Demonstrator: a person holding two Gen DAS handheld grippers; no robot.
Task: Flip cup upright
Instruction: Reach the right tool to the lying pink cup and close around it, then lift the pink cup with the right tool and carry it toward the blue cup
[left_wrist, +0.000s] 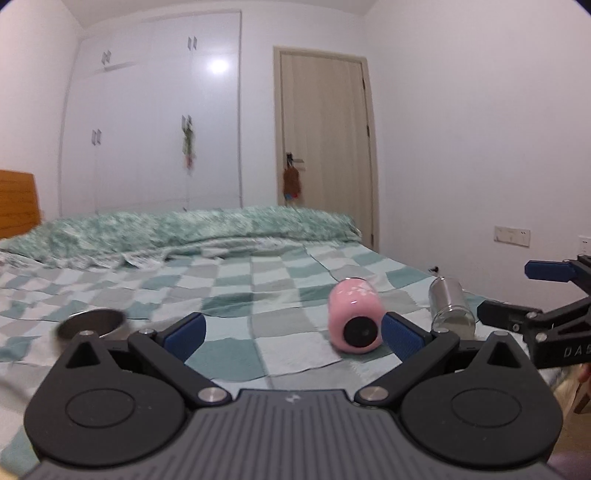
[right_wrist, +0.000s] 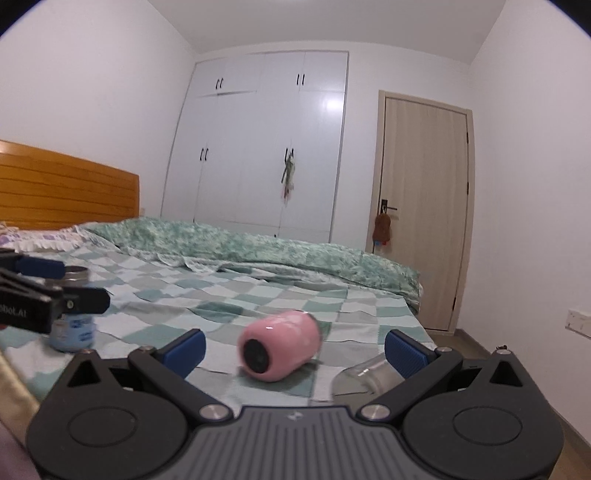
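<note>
A pink cup (left_wrist: 354, 318) lies on its side on the checked bedspread (left_wrist: 236, 295), its dark round bottom facing me. In the left wrist view it lies just ahead of my left gripper (left_wrist: 293, 332), close to the right finger; that gripper is open and empty. My right gripper (left_wrist: 517, 291) shows at the right edge, open. In the right wrist view the cup (right_wrist: 279, 344) lies between and just beyond the open fingers of my right gripper (right_wrist: 295, 349). My left gripper (right_wrist: 70, 282) shows at the left edge, open.
A steel bottle (left_wrist: 450, 306) lies to the right of the cup; it shows as a clear rim (right_wrist: 369, 373) in the right wrist view. A metal bowl (left_wrist: 94, 324) sits at left. A blue-labelled jar (right_wrist: 72, 328) stands behind the left gripper. A rumpled green quilt (left_wrist: 192, 229) lies behind.
</note>
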